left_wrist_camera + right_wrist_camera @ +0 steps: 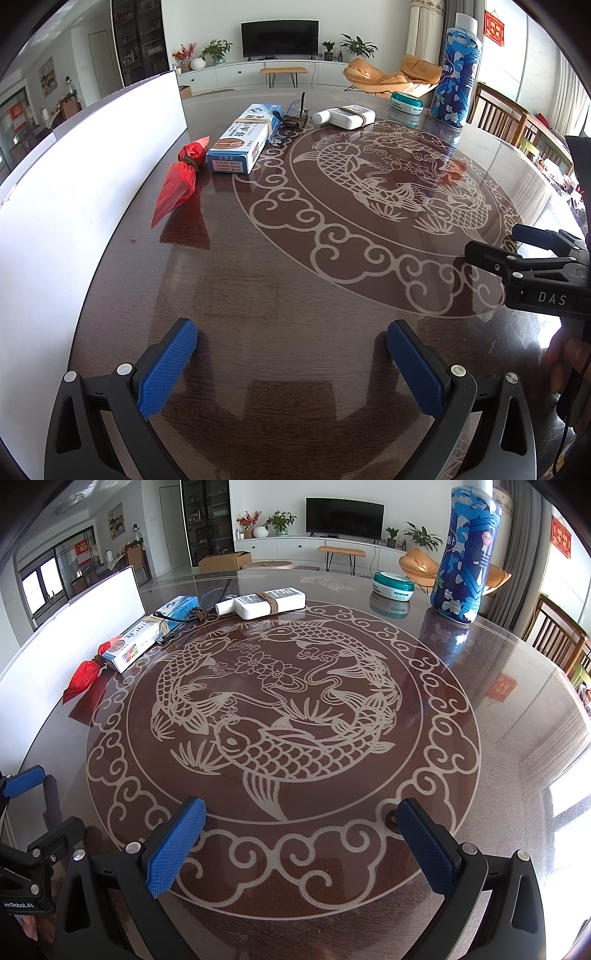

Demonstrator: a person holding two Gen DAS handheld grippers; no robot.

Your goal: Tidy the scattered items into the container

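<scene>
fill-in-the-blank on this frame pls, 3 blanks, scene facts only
1. Both the left gripper and the right gripper are ____.
2. The red packet lies beside a long ____ box.
3. The tall blue canister stands ____ on the table.

Missing words: open; blue-and-white; upright

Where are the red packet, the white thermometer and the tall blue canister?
red packet (176, 184), left wrist view, middle of the wrapper.
white thermometer (271, 603), right wrist view, body beside the cord.
tall blue canister (464, 561), right wrist view, mid side wall.
</scene>
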